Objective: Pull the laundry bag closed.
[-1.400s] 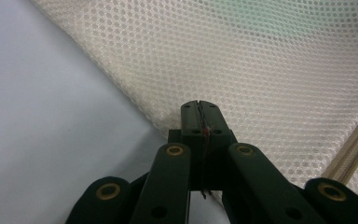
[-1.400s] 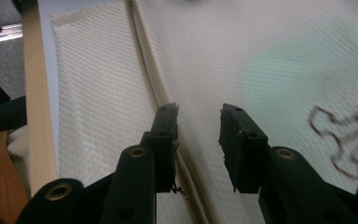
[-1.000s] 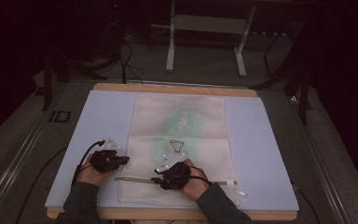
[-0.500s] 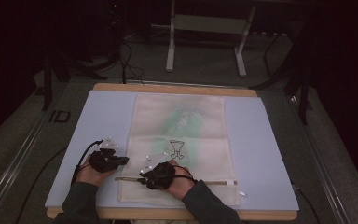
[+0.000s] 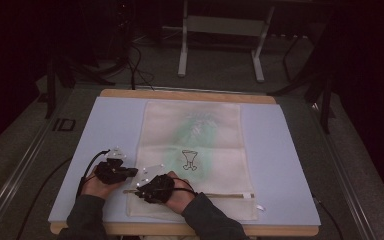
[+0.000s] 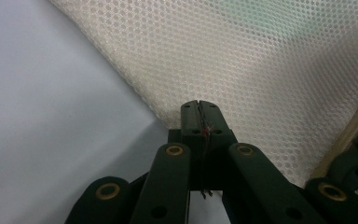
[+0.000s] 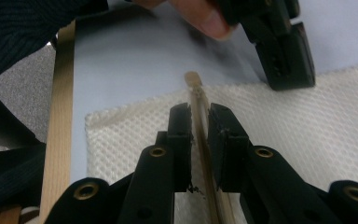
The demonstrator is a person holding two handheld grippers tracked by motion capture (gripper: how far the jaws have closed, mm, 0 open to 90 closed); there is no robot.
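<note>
Two grippers work one mesh bag

The left gripper [image 6: 199, 122], jaws pressed together, pins the mesh bag [image 5: 192, 150] at its edge so it cannot slide. The right gripper [image 7: 199, 122] has just been closing around the zipper strip [image 7: 200, 107] between its jaws, apparently to grip it

We cannot tell whether the right gripper [image 7: 199, 122] pinches the zipper strip [image 7: 196, 93]; the mesh bag [image 6: 242, 60] runs past the frame edges.

Right hand-held gripper [image 5: 139, 188] now farther left along the zipper [image 7: 199, 116], jaws narrower.
</note>
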